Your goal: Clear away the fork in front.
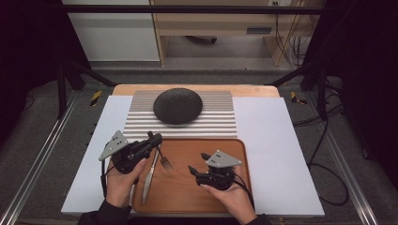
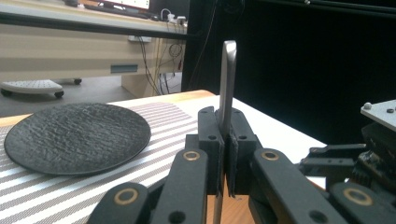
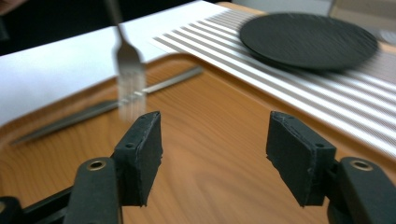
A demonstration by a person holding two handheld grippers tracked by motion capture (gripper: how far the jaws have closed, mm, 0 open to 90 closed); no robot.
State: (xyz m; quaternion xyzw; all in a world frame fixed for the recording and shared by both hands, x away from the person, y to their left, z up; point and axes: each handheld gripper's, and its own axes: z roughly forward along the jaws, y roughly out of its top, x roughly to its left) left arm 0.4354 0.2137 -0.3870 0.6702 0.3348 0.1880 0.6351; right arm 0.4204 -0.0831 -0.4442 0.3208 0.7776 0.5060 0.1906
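1. Left gripper point(image 1: 152, 140), centre-left of the high view, clamps the fork point(image 1: 163, 159) by its handle above the tray point(image 1: 234, 145); a thin grip could let it swivel.
2. Right gripper point(image 1: 198, 163), lower centre, stands wide and empty.
3. Dangling tines could snag the knife point(image 1: 149, 176) below.

The tray point(image 1: 234, 154) is warm orange-brown wood with darker grain lines running through it. The fork point(image 1: 163, 158) and the knife point(image 1: 149, 180) are plain silver-grey metal; the fork's tines look pale and smeared in the right gripper view, so any finer finish cannot be told. The plate point(image 1: 178, 106) is matt charcoal black with a rough, pebbled texture. Under it the placemat point(image 1: 216, 117) carries narrow grey and white stripes. The table cover point(image 1: 272, 140) is plain pale bluish white. Both the left gripper point(image 1: 151, 137) and the right gripper point(image 1: 199, 162) are black, with brass-coloured rivets on the jaw arms and a grey plate on top.
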